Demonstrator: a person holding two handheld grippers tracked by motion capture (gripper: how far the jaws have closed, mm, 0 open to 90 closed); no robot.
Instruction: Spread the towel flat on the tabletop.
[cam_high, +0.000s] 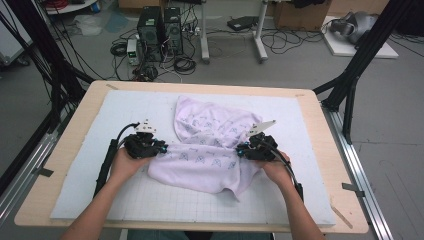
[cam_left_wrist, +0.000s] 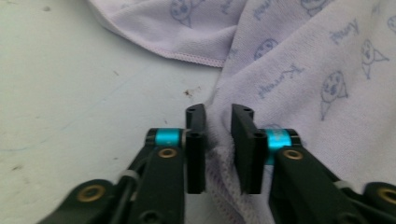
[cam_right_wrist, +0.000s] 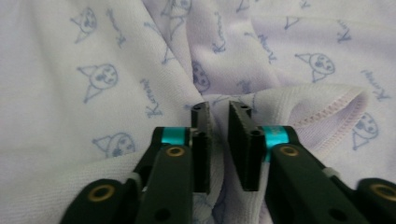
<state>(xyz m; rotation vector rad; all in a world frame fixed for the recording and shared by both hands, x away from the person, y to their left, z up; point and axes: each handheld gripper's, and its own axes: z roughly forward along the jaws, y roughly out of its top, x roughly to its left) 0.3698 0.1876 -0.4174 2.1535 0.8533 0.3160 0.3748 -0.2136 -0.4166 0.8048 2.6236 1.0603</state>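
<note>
The left tool (cam_high: 161, 148) sits at the left edge of a crumpled lilac towel (cam_high: 210, 150) on the tabletop (cam_high: 65, 150). In its own view a fold runs between the slightly parted jaws; whether the pads press it is hard to tell. The towel's underside is hidden. The right tool (cam_high: 242, 149) meets the right edge, its jaws slightly apart around a fold, grip equally unclear.

The cloth (cam_right_wrist: 93, 70) bore a repeated blue script word beside small cartoon faces; it looked like "Kuromi", though not sharply legible.
</note>
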